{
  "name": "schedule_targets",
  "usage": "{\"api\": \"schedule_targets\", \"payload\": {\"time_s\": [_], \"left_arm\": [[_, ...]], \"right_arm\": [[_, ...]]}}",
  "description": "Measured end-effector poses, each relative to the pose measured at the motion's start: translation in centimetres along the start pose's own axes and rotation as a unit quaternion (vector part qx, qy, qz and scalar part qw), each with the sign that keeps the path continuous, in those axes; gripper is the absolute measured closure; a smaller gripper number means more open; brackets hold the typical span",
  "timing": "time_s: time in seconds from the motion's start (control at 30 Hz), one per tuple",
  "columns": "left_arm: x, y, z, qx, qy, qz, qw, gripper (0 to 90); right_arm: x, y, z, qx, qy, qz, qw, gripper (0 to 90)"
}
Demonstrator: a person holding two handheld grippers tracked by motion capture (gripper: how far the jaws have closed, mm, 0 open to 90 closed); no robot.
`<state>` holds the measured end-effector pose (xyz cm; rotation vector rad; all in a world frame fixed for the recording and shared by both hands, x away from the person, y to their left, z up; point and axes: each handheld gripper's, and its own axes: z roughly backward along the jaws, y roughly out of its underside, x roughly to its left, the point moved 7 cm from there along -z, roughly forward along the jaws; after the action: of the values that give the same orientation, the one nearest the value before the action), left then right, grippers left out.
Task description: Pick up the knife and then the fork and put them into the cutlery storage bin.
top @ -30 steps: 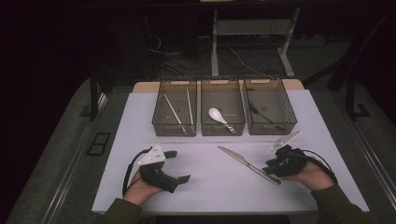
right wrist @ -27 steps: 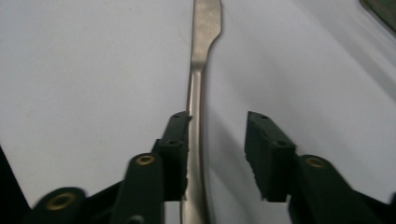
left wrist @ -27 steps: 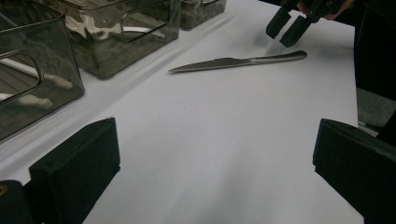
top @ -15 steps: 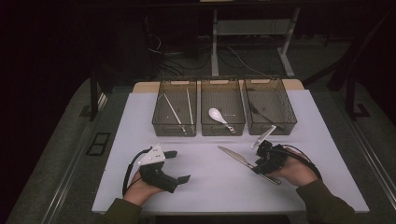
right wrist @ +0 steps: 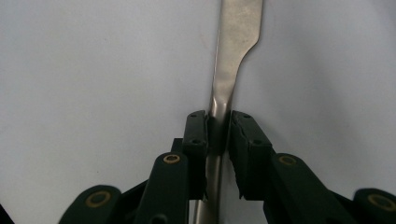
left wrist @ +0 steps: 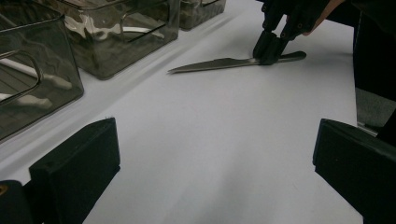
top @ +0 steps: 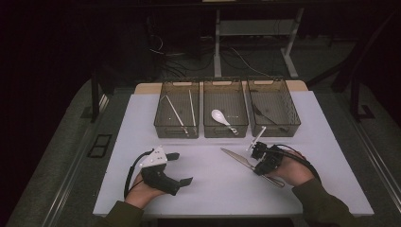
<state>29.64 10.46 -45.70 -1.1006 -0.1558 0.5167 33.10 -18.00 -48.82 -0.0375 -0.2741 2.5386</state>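
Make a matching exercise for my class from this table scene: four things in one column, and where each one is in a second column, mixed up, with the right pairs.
Things
1. knife
2. white spoon
3. chopsticks
4. left claw

Places or states
A. in the middle bin
B. open, with nothing between its jaws, above the white table
C. in the left bin
D. flat on the table, its handle between the jaws of the right claw

Pairs: 1-D, 2-A, 3-C, 4-B
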Motion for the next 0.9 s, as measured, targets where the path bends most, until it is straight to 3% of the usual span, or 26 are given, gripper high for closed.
{"api": "schedule_targets", "payload": {"time_s": [0.2, 0.4, 0.9], "left_arm": [[-0.03, 0.0, -0.04, 0.0, 0.0, 0.002, 1.0, 0.0], [-0.05, 0.02, -0.06, 0.001, 0.001, 0.001, 1.0, 0.0], [0.0, 0.02, 0.01, 0.001, 0.0, -0.001, 1.0, 0.0]], "right_arm": [[0.26, -0.45, -0.14, 0.028, 0.011, 0.014, 0.9995, 76.2], [0.36, -0.67, -0.18, 0.045, 0.013, 0.011, 0.9989, 78.7], [0.1, -0.47, 0.01, 0.035, 0.004, 0.0, 0.9994, 79.7]]}}
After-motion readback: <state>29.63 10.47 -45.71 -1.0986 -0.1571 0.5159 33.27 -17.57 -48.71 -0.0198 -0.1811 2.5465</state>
